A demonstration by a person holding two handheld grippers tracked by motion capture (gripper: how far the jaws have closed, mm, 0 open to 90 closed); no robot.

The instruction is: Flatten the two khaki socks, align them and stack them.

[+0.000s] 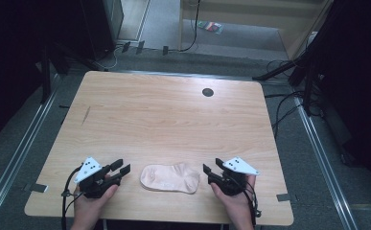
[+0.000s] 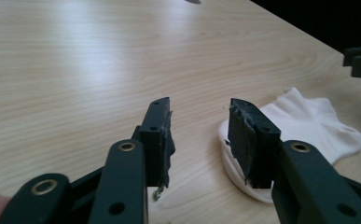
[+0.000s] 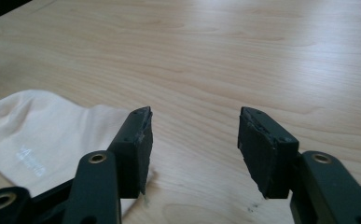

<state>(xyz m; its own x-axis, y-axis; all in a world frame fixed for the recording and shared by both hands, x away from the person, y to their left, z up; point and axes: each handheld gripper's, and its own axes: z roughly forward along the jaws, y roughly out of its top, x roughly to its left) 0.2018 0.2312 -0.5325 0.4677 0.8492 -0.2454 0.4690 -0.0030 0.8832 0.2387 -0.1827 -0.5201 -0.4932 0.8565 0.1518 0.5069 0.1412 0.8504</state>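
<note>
Approach step: I hold the left hand-held gripper point(image 1: 121, 168) and right hand-held gripper point(image 1: 212, 167), jaws parted and empty, flanking the ankle sock point(image 1: 170, 178) flat on the tabletop point(image 1: 173, 115); next, each must close on an end.

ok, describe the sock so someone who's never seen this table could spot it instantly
Start at the light wooden table and go to its near edge, where the person's hands come in. The sock lies flat between the left gripper and the right gripper, touching neither. It is the one soft, pale cream cloth item there, a short ankle sock beside black hard tools.
</note>
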